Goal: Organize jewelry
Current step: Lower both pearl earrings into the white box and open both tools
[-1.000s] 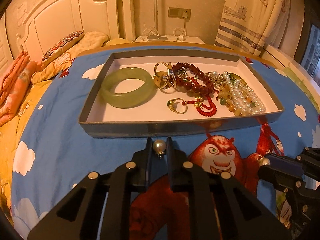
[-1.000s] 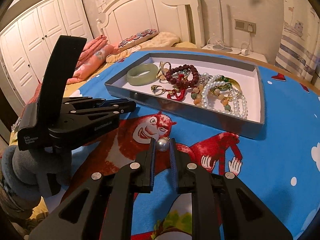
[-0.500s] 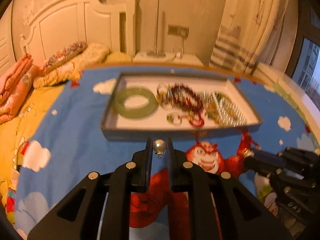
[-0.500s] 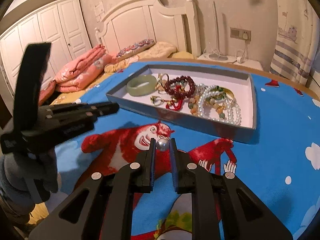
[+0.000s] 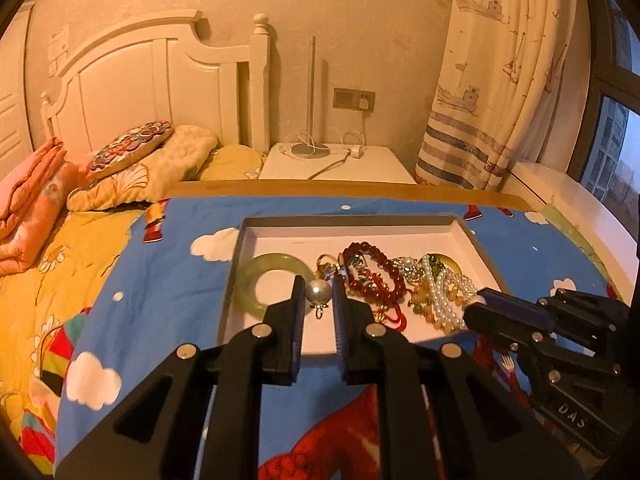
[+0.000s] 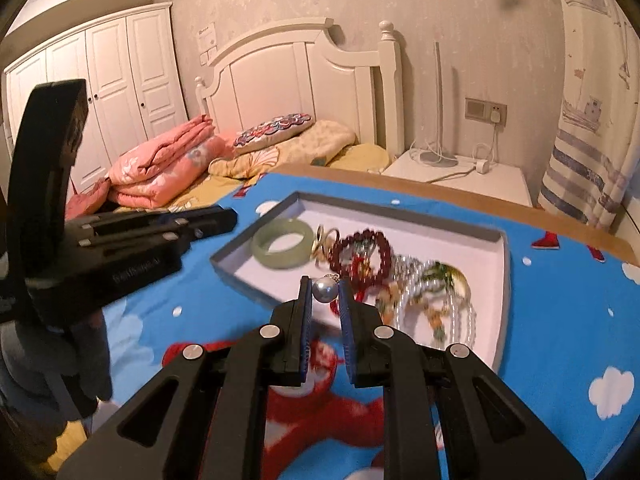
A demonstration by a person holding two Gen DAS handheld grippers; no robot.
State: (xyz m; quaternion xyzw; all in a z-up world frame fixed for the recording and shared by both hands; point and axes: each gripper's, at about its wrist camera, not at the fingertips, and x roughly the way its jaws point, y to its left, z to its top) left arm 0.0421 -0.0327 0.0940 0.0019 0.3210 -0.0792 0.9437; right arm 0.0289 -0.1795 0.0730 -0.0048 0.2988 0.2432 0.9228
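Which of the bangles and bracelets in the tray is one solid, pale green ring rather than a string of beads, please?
The jade bangle, at the left end of the tray. It is one smooth, solid hoop; the dark red bracelet and the white pearl strands beside it are beaded.

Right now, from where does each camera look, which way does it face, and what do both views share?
Left wrist: sits on the left gripper, faces the tray and headboard; shows its fingers shut on a pearl earring, plus the right gripper.
Right wrist: sits on the right gripper, faces the tray from its near corner; shows its own pearl earring, the left gripper, and a gloved hand.
Shared: tray, jade bangle, blue cloth.
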